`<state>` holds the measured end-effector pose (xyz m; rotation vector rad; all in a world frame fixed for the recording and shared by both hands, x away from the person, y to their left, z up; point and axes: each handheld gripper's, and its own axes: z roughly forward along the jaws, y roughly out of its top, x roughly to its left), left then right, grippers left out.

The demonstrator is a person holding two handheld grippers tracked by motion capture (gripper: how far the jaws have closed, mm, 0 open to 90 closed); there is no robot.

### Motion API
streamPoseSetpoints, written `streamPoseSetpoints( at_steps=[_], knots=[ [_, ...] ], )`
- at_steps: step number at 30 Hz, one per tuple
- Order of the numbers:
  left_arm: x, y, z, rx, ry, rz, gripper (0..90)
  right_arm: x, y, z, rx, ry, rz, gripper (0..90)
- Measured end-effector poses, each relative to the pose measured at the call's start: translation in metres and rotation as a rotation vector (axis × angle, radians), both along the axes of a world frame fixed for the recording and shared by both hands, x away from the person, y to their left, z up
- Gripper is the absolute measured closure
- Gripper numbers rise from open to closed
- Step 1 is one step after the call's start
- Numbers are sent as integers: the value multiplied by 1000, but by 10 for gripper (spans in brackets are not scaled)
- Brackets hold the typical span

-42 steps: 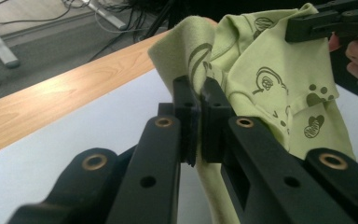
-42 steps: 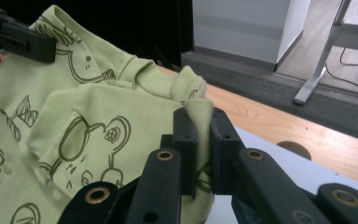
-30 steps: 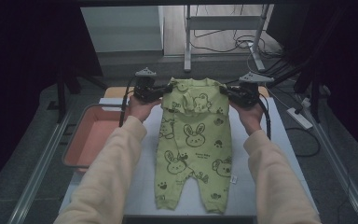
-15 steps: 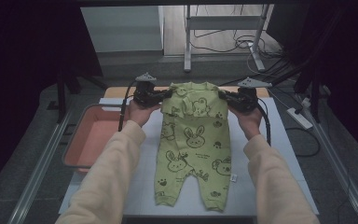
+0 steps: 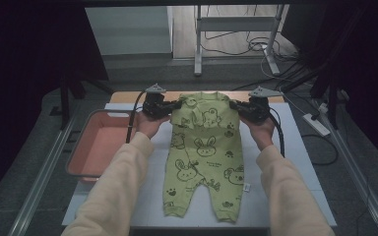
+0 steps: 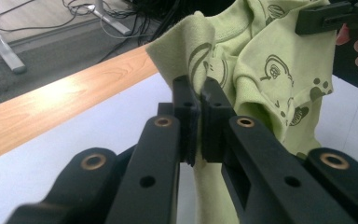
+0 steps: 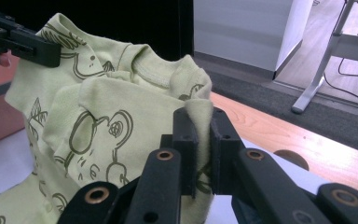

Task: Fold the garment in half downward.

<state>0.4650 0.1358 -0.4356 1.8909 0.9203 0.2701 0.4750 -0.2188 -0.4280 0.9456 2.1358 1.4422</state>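
the romper [image 5: 202, 157] lies lengthwise on the white table [image 5: 295, 147], legs toward the person, its top end lifted off the surface and pinched at both shoulders. the left gripper [image 6: 199, 100] is clamped on the fabric at one shoulder, a fold squeezed between its jaws, and the right gripper [image 7: 198, 126] is clenched the same way on the other shoulder (each grip looks like a thin bite of cloth near the edge). judging from this, the work in hand is folding or laying out the top of the garment, and the risk is a slip: with so little fabric caught, a tug outward or an uneven pull by one hand could drag a shoulder free, or skew the romper so the fold lands crooked; the sleeves, already bunched near the collar, could also tuck under and crease. both hands sit at the far end of the table, forearms reaching forward and roughly parallel, grippers level with each other and pointed inward at the collar. a pink tray [image 5: 96, 147] lies at the left, apart from the cloth.
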Motion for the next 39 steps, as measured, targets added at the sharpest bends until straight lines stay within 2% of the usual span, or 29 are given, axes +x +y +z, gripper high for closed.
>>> streamPoseSetpoints(
  at_steps=[8, 18, 30, 39],
  knots=[
    [-3, -1, -11, -2, 4, -7, 858, -4, -2, -6, -1, 7, 9, 828],
    [-17, -2, -19, -15, 20, -24, 858, -17, -1, -13, 8, 14, 13, 828],
    [-35, 1, -21, -53, 45, -49, 857, -33, -2, -14, 26, 15, 21, 828],
    [-46, 4, -21, -63, 30, -58, 855, -42, -2, -14, 37, 9, 35, 827]
  ],
)
